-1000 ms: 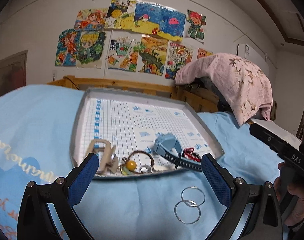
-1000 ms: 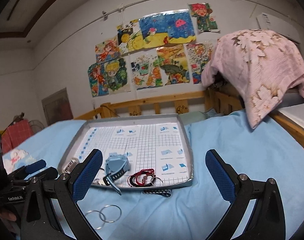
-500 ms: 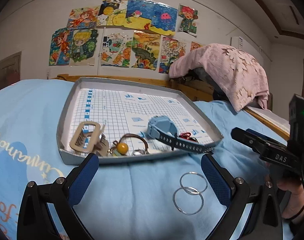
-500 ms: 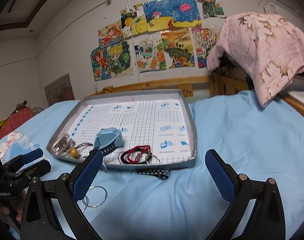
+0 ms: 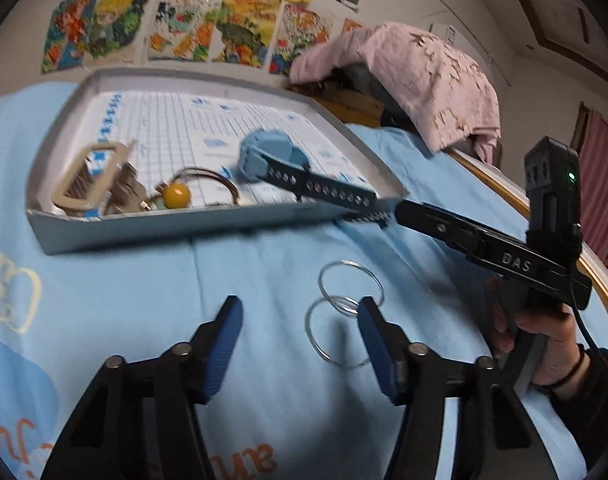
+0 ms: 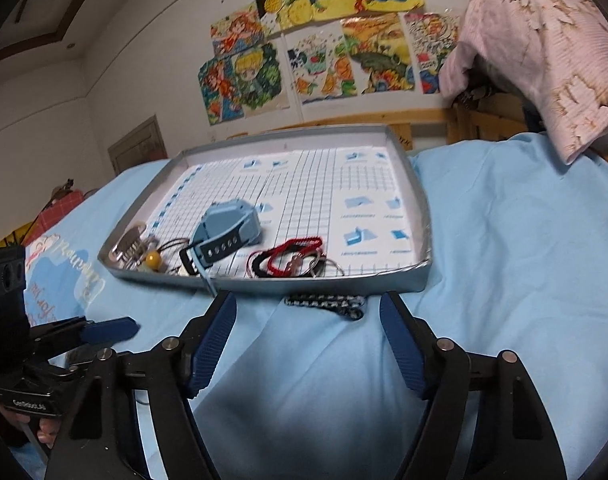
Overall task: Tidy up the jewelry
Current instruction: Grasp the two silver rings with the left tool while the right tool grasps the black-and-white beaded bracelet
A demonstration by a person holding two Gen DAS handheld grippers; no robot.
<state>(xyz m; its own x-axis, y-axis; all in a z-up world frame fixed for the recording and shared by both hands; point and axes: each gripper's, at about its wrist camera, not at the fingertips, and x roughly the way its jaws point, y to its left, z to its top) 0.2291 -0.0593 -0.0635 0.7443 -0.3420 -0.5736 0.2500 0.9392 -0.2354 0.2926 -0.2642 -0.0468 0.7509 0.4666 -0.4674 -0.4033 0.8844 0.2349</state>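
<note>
A grey tray lies on the blue bedsheet. In it are a blue watch, a beige hair clip, a cord with a yellow bead and red-and-black bracelets. Two linked silver rings lie on the sheet just ahead of my left gripper, by its right finger. The left gripper is open and empty. A black-and-white braided bracelet lies in front of the tray, just ahead of my open, empty right gripper.
The right gripper's body reaches toward the tray's near corner in the left wrist view. A pink cloth hangs over a wooden bed rail at the right. Drawings cover the far wall.
Both grippers have dropped and moved forward toward the sheet. Their jaws have narrowed. The left is now at the silver rings, the right at the braided bracelet.
</note>
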